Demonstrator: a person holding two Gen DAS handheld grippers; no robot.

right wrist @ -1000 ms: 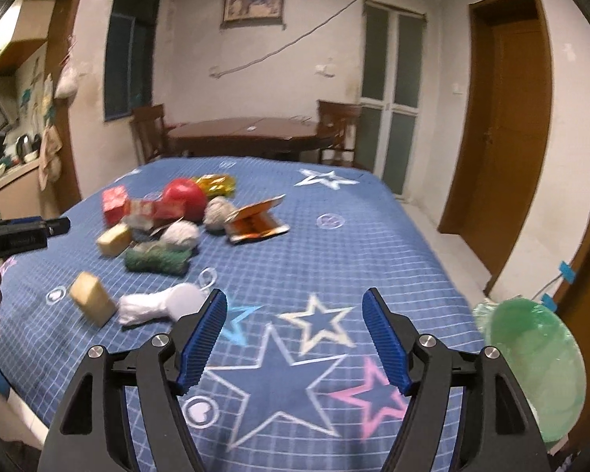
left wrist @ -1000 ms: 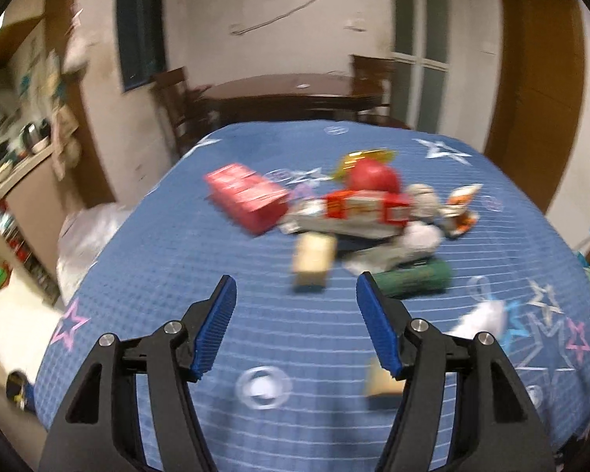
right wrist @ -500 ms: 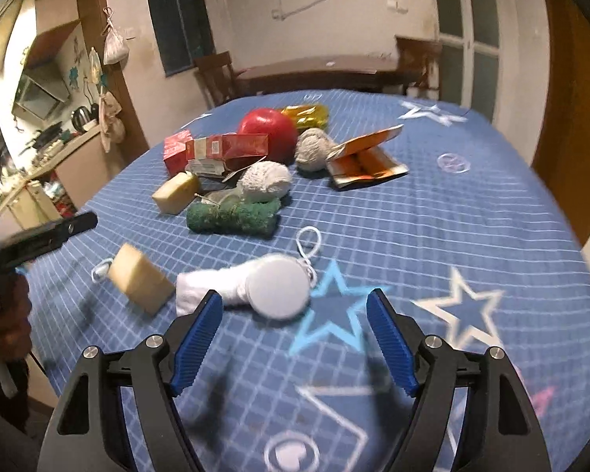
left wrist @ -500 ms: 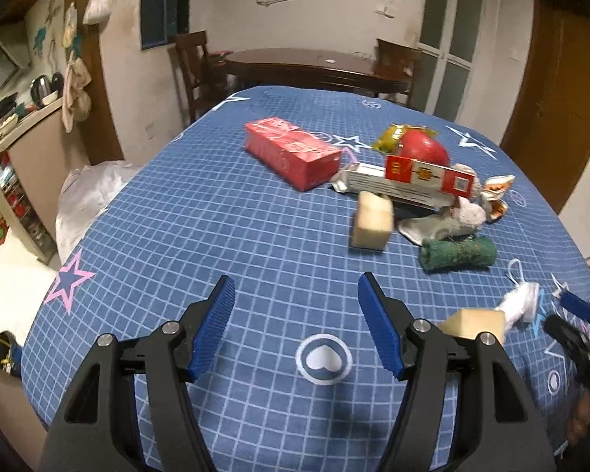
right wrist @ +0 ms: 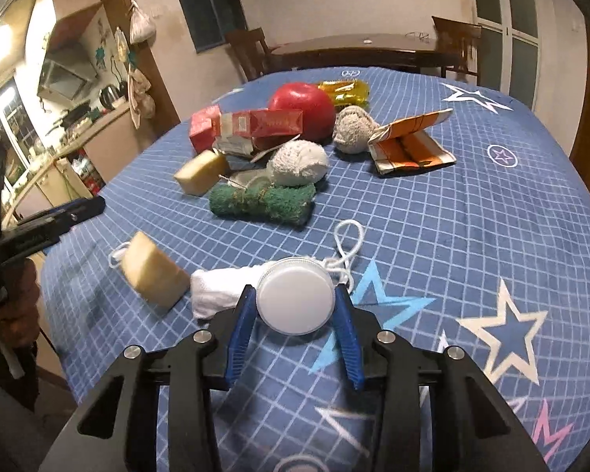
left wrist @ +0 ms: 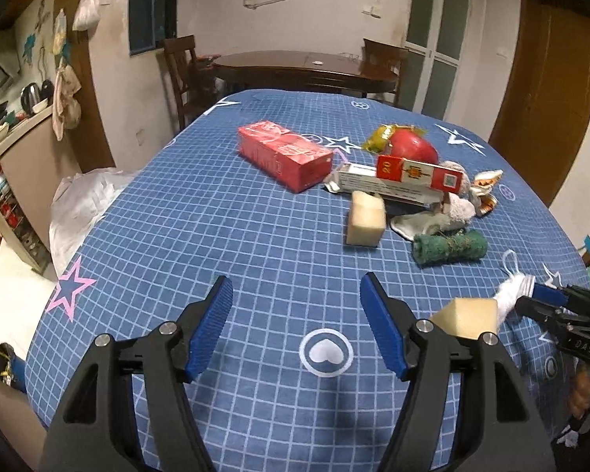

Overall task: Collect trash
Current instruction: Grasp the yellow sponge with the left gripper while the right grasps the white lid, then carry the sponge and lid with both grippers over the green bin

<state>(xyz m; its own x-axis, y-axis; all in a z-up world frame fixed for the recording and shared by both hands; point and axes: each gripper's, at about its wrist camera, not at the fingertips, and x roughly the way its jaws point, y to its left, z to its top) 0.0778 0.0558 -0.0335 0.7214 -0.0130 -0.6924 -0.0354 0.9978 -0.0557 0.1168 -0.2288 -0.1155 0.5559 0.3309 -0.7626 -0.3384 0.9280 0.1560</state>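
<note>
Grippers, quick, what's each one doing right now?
Left gripper: open, nothing between its jaws.
Right gripper: jaws closing around the round white plastic lid, pads at its sides.

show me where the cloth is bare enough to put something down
Bare cloth runs left of the red box, down to the left tongs. In the right view, the stretch right of the orange wrapper is free too. The pile around the apple and green roll is crowded.
</note>
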